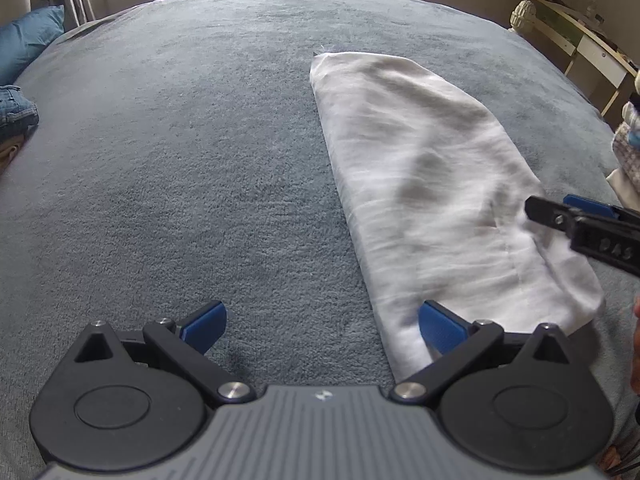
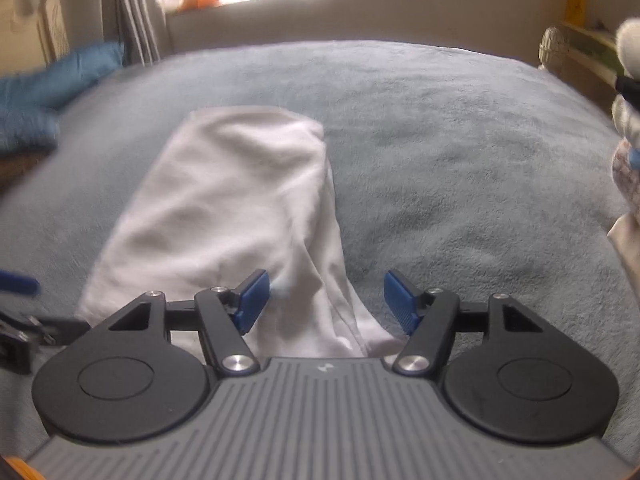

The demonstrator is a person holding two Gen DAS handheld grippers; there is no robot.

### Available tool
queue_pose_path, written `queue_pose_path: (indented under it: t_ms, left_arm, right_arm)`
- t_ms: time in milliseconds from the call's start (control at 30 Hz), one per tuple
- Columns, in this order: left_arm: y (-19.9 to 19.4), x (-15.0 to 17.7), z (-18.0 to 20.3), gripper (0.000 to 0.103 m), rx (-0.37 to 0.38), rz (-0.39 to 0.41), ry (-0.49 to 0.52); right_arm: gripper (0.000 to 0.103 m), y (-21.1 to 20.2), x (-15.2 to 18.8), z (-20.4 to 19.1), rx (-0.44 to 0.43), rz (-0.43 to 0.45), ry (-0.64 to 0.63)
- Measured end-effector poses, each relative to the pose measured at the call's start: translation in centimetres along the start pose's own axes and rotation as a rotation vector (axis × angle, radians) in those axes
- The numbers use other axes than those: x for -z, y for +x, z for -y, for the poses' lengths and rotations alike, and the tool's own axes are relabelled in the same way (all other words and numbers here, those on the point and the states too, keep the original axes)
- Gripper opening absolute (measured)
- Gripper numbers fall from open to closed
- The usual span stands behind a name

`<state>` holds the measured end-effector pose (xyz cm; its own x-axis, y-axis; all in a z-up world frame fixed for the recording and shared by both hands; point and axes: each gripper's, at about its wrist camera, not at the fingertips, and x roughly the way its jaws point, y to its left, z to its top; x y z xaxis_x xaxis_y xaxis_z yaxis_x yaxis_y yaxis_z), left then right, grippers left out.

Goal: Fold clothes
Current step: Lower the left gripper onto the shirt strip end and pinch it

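Right gripper (image 2: pixel 326 300) blurred, jaws apart over the white folded garment's (image 1: pixel 420 184) near end, gripping nothing. Left gripper (image 1: pixel 322 326) wide, unloaded, beside its long edge. Grey bed (image 1: pixel 180 160) bare toward the pillow (image 1: pixel 28 40).

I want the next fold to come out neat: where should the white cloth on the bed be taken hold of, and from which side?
Probably by the near end of the white cloth, at its two near corners, coming from the near side. It lies as a long, narrow folded strip running away across the grey bedspread, so lifting the near end lets it fold over its length. The right gripper already has that end between its open jaws.
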<state>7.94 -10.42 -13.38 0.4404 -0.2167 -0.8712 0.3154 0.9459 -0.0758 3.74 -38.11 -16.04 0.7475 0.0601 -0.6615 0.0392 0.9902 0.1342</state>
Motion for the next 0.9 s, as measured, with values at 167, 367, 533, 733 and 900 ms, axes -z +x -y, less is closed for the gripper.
queue_pose_path:
  t_ms: [167,367,533,733,900]
  left_arm:
    - [-0.3,-0.8,-1.0,0.103,0.036,0.047,-0.034]
    - [0.8,-1.4,-2.0,0.103,0.133,0.062,-0.103]
    - [1.7,-1.8,-3.1,0.102,0.217,0.080,-0.166]
    - [3.2,-2.4,-4.6,0.098,0.316,0.100,-0.247]
    - [4.6,-3.2,-5.7,0.090,0.383,0.105,-0.294]
  right_arm:
    - [0.066,-0.3,-1.5,2.4,-0.128,0.011,0.144]
    - [0.071,2.0,-2.3,5.7,-0.280,-0.062,0.358]
    - [0.072,4.4,-2.5,7.7,-0.344,-0.142,0.474]
    - [0.075,7.2,-2.6,9.7,-0.393,-0.216,0.595]
    - [0.080,8.9,-3.2,9.8,-0.437,-0.260,0.609]
